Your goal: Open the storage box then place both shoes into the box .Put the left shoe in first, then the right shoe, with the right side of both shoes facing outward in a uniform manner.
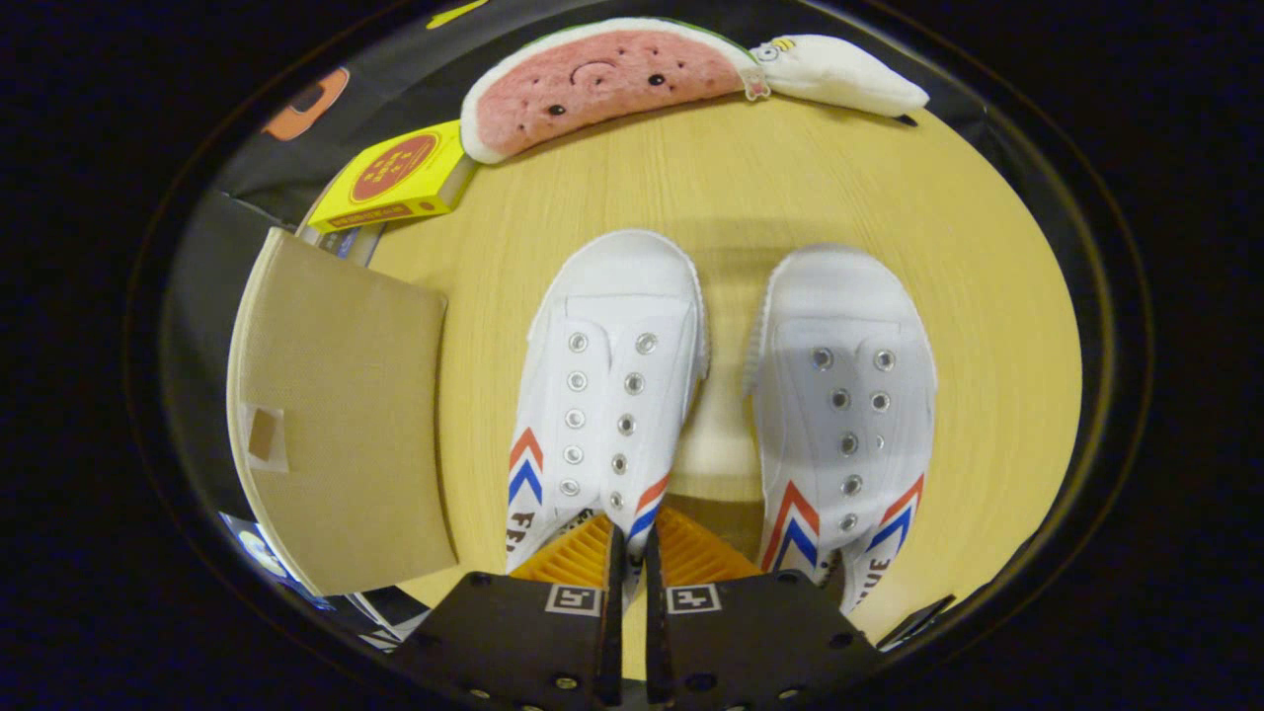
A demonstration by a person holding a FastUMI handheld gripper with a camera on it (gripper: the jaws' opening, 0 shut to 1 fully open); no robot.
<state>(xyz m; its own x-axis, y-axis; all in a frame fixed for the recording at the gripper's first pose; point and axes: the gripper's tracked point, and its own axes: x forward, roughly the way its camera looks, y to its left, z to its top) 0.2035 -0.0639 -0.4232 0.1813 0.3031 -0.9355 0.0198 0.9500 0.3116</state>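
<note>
Pale wood worktop (750,188) carries two white shoes, toes pointing away from the jaws (633,553). Left shoe (602,385) lies just ahead of them, its inner heel wall pinched between the nearly closed fingers; right shoe (849,405) sits beside it, apart. Beyond the left shoe's outer side stands the tan storage box (346,415), closed. Behind the shoes lie a watermelon plush (602,84) and yellow carton (395,178).

Warm, even light from above leaves the wooden table (810,188) bright, with soft shadows between the 2 white shoes (607,395) and across the right shoe's (849,395) tongue. Fisheye bending curves the table's rim at left and right. The gripper (632,553), its fingers pinching the left shoe's inner collar at lower centre, looks slightly soft.
</note>
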